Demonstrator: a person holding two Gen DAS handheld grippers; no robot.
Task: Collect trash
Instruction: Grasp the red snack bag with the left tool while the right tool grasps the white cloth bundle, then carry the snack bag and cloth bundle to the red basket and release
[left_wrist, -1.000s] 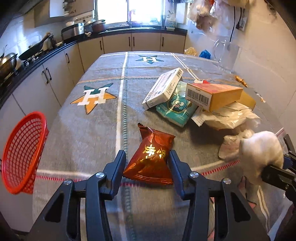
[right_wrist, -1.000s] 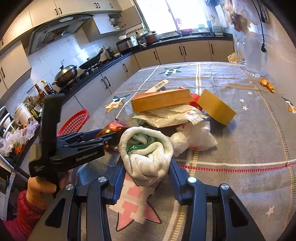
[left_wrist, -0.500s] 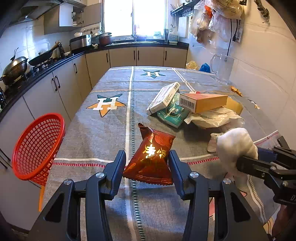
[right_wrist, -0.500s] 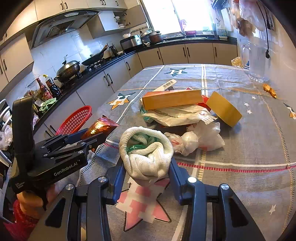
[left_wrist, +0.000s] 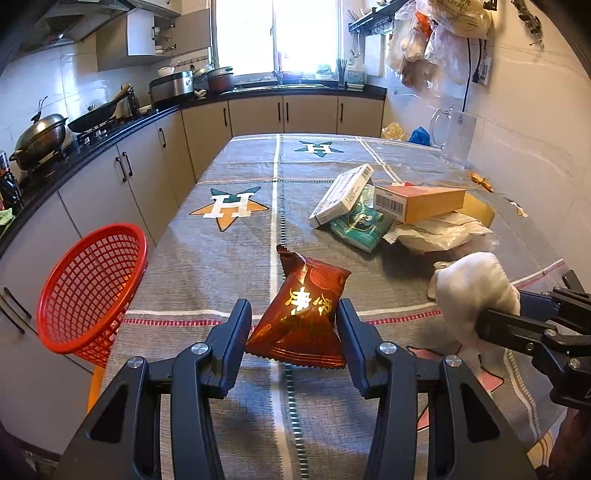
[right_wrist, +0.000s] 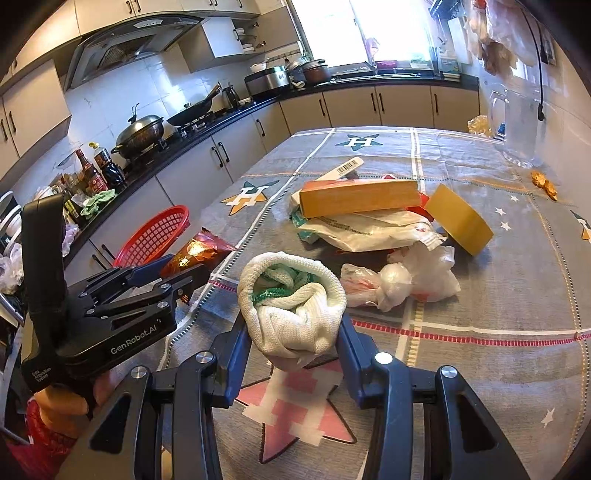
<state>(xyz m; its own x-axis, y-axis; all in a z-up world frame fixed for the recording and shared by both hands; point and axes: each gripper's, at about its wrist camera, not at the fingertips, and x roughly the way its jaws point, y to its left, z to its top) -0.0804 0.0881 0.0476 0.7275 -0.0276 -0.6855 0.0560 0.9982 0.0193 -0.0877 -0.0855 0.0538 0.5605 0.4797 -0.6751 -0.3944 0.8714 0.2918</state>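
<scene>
My left gripper (left_wrist: 293, 321) is shut on a dark red snack packet (left_wrist: 301, 314), held above the near end of the table; the packet (right_wrist: 197, 251) also shows in the right wrist view. My right gripper (right_wrist: 293, 325) is shut on a rolled white cloth bundle (right_wrist: 293, 295) with green inside, seen from the side as the bundle (left_wrist: 476, 291) in the left wrist view. A red mesh basket (left_wrist: 92, 291) stands tilted off the table's left edge, left of the packet. More trash lies piled mid-table: an orange box (left_wrist: 419, 201), a white box (left_wrist: 341, 195), a teal packet (left_wrist: 360, 225).
A grey star-patterned cloth (left_wrist: 236, 258) covers the table. Crumpled plastic bags (right_wrist: 399, 280) and a yellow box (right_wrist: 458, 218) lie right of the pile. A clear jug (right_wrist: 517, 122) stands far right by the wall. Kitchen cabinets and a stove with pans line the left side.
My left gripper has drawn back and lifted with the packet, so the basket and the table's near edge now show more fully. The right gripper has stayed put, holding the bundle.
</scene>
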